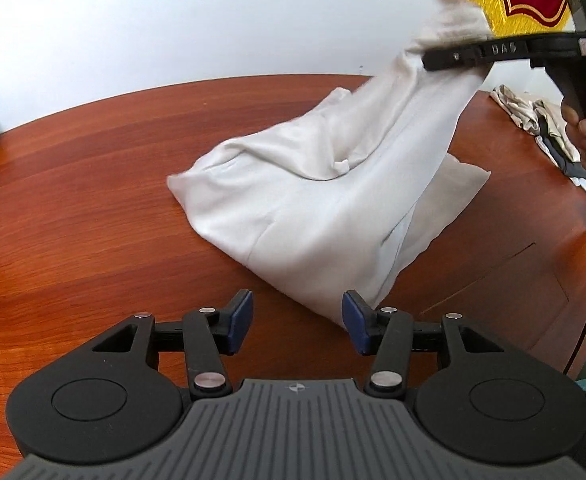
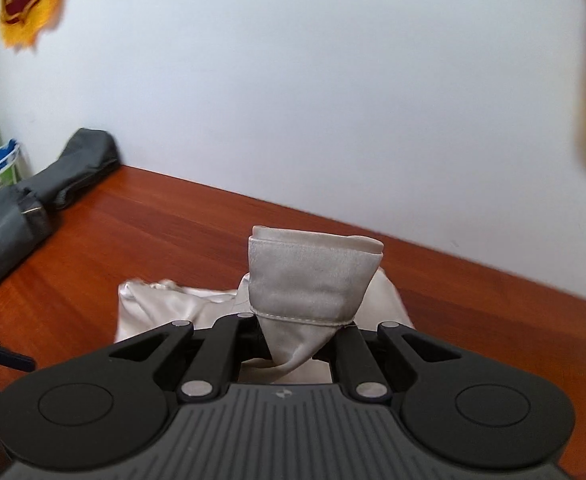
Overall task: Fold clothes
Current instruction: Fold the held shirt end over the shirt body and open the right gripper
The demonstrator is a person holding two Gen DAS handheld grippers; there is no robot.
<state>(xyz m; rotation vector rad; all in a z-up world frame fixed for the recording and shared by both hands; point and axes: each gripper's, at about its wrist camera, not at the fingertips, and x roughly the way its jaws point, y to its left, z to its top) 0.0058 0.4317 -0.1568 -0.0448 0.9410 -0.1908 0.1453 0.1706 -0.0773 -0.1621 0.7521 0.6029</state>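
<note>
The right tongs (image 2: 299,344) are clamped on a hemmed end of the white garment (image 1: 325,208), lifting it clear of the wooden surface (image 1: 93,200). The left tongs (image 1: 297,320) stand apart and empty, just before the garment's near corner, which rests on the surface; the rest drapes upward to the right tongs.

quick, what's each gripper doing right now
Left gripper: open, holding nothing.
Right gripper: shut on the white garment, lifting one end.
</note>
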